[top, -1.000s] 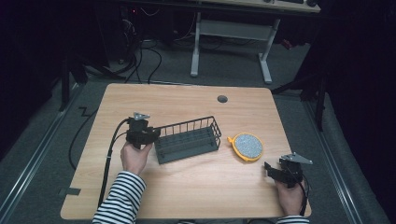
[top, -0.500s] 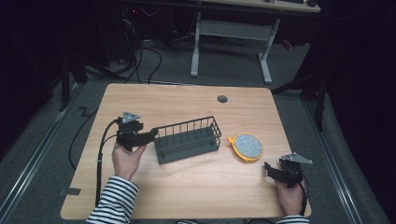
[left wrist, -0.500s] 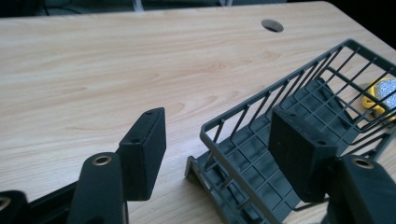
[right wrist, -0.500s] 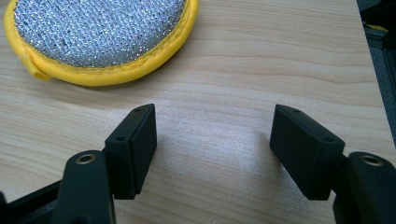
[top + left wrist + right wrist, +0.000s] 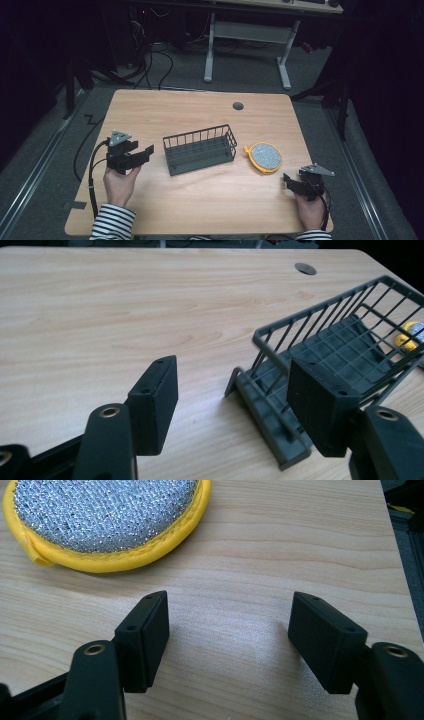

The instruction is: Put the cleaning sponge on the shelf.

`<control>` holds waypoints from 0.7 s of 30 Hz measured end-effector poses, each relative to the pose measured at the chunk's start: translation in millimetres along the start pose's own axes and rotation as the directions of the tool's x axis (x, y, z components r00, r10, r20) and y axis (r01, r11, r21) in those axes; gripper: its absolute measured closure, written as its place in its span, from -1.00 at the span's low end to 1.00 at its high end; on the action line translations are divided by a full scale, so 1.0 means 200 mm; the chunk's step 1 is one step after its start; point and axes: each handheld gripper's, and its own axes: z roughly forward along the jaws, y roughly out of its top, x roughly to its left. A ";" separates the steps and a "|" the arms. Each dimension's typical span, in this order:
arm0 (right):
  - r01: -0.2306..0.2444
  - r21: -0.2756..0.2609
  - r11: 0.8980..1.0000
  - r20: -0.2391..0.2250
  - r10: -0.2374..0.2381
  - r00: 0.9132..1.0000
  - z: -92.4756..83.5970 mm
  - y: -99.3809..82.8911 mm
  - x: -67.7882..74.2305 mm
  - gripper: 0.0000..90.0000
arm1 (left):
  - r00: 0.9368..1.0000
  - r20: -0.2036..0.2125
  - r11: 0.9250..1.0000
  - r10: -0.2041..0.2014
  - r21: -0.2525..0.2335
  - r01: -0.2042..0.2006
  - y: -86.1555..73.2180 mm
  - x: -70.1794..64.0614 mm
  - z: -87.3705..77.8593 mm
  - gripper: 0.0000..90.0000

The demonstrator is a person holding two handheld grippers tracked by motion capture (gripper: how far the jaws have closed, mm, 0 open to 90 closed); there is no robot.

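High view: scrubber (image 5: 265, 156) beside wire basket (image 5: 200, 148).

You are looking at a light wood table (image 5: 200, 107) in the middle of the frame, with a small round hole (image 5: 238, 106) near its far edge. Around it the floor (image 5: 250, 75) is grey carpet. At the top stands a white desk frame (image 5: 247, 35). Black cables (image 5: 150, 62) lie on the floor at the upper left. The room is dark at the edges.

Matt dark wire basket (image 5: 200, 149), glittery mesh scrubber (image 5: 265, 155) with yellow cloth edge, pale wood-grain table (image 5: 200, 200)
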 end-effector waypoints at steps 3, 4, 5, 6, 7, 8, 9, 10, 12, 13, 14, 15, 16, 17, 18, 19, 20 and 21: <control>0.000 0.000 1.000 0.000 0.000 1.000 0.00 0.00 0.00 -0.27 | 1.000 -0.003 1.000 -0.019 0.005 0.019 -0.04 0.03 -0.01 -0.15; 0.000 0.000 1.000 0.000 0.000 1.000 0.00 0.00 0.00 -0.27 | 1.000 -0.003 1.000 -0.026 0.006 0.026 -0.06 0.04 -0.01 -0.15; 0.001 0.000 1.000 0.001 -0.001 1.000 0.00 0.00 0.00 -0.27 | 1.000 -0.004 1.000 -0.030 0.009 0.030 -0.07 0.04 -0.01 -0.15; 0.000 0.000 1.000 0.001 0.000 1.000 0.00 0.00 0.00 -0.27 | 0.999 -0.007 0.999 -0.035 0.012 0.035 -0.09 0.05 -0.01 -0.15; 0.000 0.000 1.000 0.001 0.000 1.000 0.00 0.00 0.00 -0.27 | 0.999 -0.010 0.999 -0.037 0.016 0.037 -0.10 0.05 -0.01 -0.15; 0.000 0.000 1.000 0.001 0.000 1.000 0.00 0.00 0.00 -0.27 | 0.999 -0.012 0.999 -0.042 0.018 0.043 -0.12 0.06 -0.01 -0.15; 0.000 0.000 1.000 0.001 0.000 1.000 0.00 0.00 0.00 -0.27 | 0.999 -0.012 0.999 -0.042 0.018 0.043 -0.12 0.06 -0.01 -0.15; 0.000 0.000 1.000 0.002 0.000 1.000 0.00 0.00 0.00 -0.26 | 0.999 -0.021 0.998 -0.051 0.026 0.051 -0.15 0.07 -0.01 -0.15; 0.000 0.000 1.000 0.002 0.000 1.000 0.00 0.00 0.00 -0.26 | 0.998 -0.029 0.998 -0.057 0.037 0.058 -0.19 0.09 0.00 -0.16; -0.001 0.000 1.000 0.002 0.001 1.000 0.00 0.00 0.00 -0.26 | 0.998 -0.031 0.997 -0.063 0.043 0.064 -0.20 0.09 0.01 -0.16; -0.001 0.000 1.000 0.002 0.001 1.000 0.00 0.00 0.00 -0.26 | 0.997 -0.032 0.996 -0.069 0.049 0.071 -0.22 0.09 0.01 -0.16; -0.001 0.000 1.000 0.003 0.001 1.000 0.00 0.00 0.00 -0.26 | 0.997 -0.032 0.996 -0.074 0.052 0.075 -0.23 0.10 0.02 -0.16; -0.001 0.000 1.000 0.003 0.001 1.000 0.00 0.00 0.00 -0.26 | 0.996 -0.036 0.995 -0.076 0.058 0.078 -0.25 0.10 0.03 -0.16; -0.001 0.000 1.000 0.003 0.001 1.000 0.00 0.00 0.00 -0.26 | 0.996 -0.043 0.995 -0.075 0.063 0.077 -0.27 0.10 0.04 -0.16; -0.001 0.000 1.000 0.003 0.001 1.000 0.00 0.00 0.00 -0.26 | 0.996 -0.048 0.995 -0.075 0.069 0.078 -0.28 0.10 0.05 -0.16; -0.001 0.000 1.000 0.004 0.001 1.000 0.00 0.00 0.00 -0.26 | 0.996 -0.052 0.994 -0.075 0.073 0.078 -0.29 0.11 0.06 -0.16; -0.001 0.000 1.000 0.004 0.001 1.000 0.00 0.00 0.00 -0.26 | 0.995 -0.062 0.994 -0.073 0.077 0.078 -0.31 0.11 0.07 -0.16; -0.001 0.000 1.000 0.004 0.001 1.000 0.00 0.00 0.00 -0.26 | 0.995 -0.070 0.994 -0.069 0.080 0.075 -0.31 0.11 0.08 -0.16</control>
